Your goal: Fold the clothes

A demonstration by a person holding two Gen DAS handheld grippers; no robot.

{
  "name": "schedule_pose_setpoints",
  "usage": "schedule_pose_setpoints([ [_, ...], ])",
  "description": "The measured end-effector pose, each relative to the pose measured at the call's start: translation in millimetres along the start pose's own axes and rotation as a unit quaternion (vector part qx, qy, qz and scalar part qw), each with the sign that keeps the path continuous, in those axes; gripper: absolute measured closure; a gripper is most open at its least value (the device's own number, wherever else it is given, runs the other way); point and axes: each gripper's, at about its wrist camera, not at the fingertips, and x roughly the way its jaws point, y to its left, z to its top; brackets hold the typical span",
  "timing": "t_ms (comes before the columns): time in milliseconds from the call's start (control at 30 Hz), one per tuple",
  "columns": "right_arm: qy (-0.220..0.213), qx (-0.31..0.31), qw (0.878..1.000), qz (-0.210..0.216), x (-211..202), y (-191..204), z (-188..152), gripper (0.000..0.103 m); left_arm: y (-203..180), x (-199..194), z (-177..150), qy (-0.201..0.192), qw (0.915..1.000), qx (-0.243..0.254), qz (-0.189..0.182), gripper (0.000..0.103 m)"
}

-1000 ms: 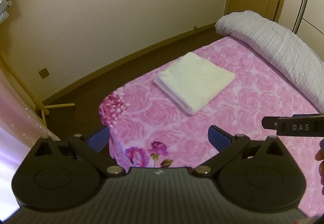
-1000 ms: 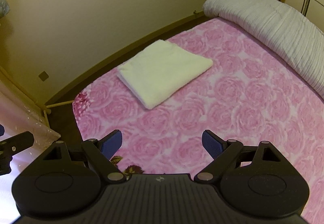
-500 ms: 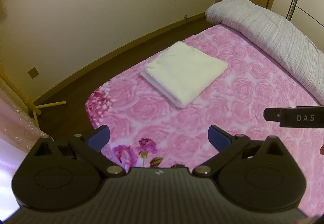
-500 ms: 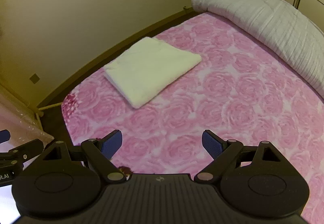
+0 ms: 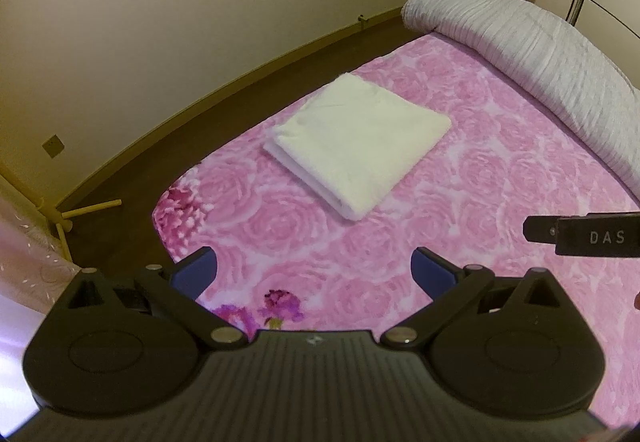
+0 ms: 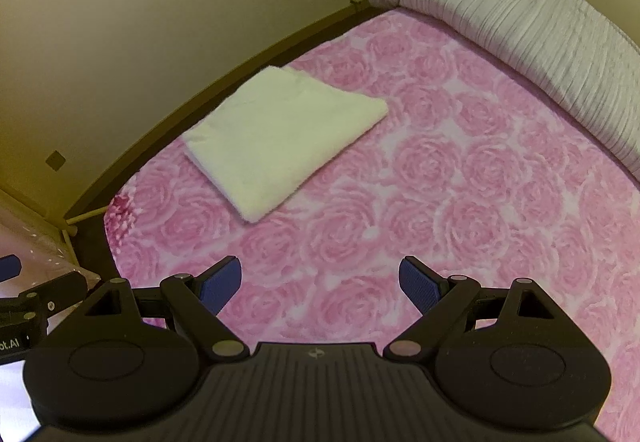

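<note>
We hold both grippers above the near edge of the bed (image 5: 500,146), clear of everything. The left gripper (image 5: 314,268) has its fingers spread wide with nothing between them; the right gripper (image 6: 320,280) is the same. The cloth (image 5: 360,148) lies well ahead of us near the bed's far-left corner, a neat white rectangle with stacked layers showing along its near edge. Over the last second it has slid toward the middle of both views while its shape stays unchanged, so we are only re-aiming, not touching it. To us the fold looks finished; a grey quilt (image 5: 532,42) lies rolled along the right side.
</note>
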Motion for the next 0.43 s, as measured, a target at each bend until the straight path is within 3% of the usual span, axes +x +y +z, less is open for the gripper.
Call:
schedule_pose_setpoints([
  [433,0.016,-0.004,1.000,0.006,23,-9,26,0.014,-10,25,30,-0.008,0.9999,0.002,0.014,0.001],
])
